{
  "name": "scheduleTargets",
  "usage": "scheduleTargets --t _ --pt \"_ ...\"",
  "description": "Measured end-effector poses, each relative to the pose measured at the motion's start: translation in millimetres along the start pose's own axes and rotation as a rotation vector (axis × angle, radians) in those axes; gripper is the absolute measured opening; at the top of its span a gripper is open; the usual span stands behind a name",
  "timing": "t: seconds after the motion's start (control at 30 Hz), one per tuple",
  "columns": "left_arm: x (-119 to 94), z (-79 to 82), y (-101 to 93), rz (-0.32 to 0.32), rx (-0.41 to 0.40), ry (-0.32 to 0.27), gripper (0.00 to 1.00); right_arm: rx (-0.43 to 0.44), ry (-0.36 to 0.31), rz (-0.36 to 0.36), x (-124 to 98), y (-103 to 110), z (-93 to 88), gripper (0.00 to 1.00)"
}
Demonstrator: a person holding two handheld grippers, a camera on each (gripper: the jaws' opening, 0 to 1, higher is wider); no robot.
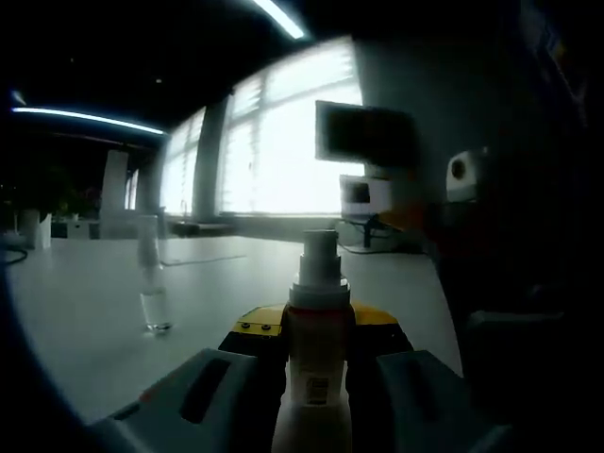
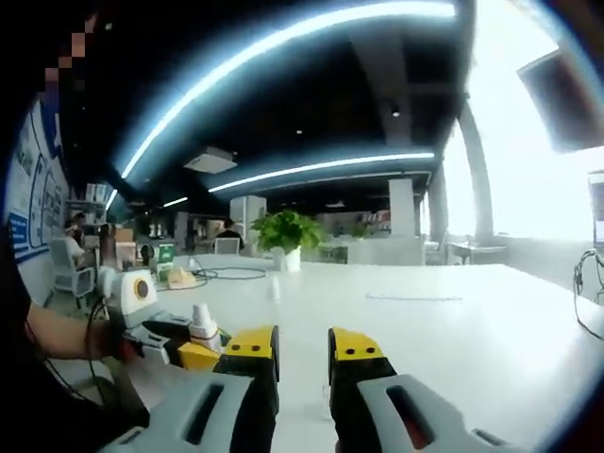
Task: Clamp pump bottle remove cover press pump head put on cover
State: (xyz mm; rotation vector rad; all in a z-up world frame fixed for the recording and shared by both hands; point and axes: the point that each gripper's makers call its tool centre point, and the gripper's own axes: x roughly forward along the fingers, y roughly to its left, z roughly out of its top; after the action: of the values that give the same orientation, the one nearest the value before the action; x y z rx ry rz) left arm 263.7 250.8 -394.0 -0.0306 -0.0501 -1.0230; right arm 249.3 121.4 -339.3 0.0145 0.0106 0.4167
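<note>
Between the two jaws of the left gripper (image 1: 316,377) stands one pump bottle (image 1: 316,359), upright, white-bodied, with a label low on its front. Both jaws are closed against its sides, so this gripper is clamping the bottle. One pump head (image 1: 319,257) tops the bottle and is bare, with no cover on it. One clear cover (image 1: 153,276) stands upright on the desk (image 1: 85,311), well apart from the bottle, to its left in the left gripper view. One dark monitor (image 1: 363,132) hangs before the bright windows beyond the desk.

In the right gripper view, the right gripper (image 2: 302,354) holds nothing; its two yellow-tipped jaws stand close together with a narrow gap between them, above the white desk. At the lower left of this view the left gripper appears again, with the bottle clamped in it and a person's forearm (image 2: 57,332) behind it. One potted plant (image 2: 288,236) stands on the far part of the desk. One cable (image 2: 222,275) lies coiled to the left of the plant.
</note>
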Motion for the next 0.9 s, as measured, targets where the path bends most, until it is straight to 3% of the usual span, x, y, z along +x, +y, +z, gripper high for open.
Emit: scheduleTargets --t 0.3,0.9 --pt "0.3 0.3 -1.5 -0.001 0.001 0.001 0.14 0.022 0.046 -0.035 -2.7 -1.6 -6.6 0.16" --pt "-0.1 -0.2 -0.1 0.001 0.003 0.002 0.14 -0.016 0.178 -0.061 15.5 0.0 -31.6 0.19"
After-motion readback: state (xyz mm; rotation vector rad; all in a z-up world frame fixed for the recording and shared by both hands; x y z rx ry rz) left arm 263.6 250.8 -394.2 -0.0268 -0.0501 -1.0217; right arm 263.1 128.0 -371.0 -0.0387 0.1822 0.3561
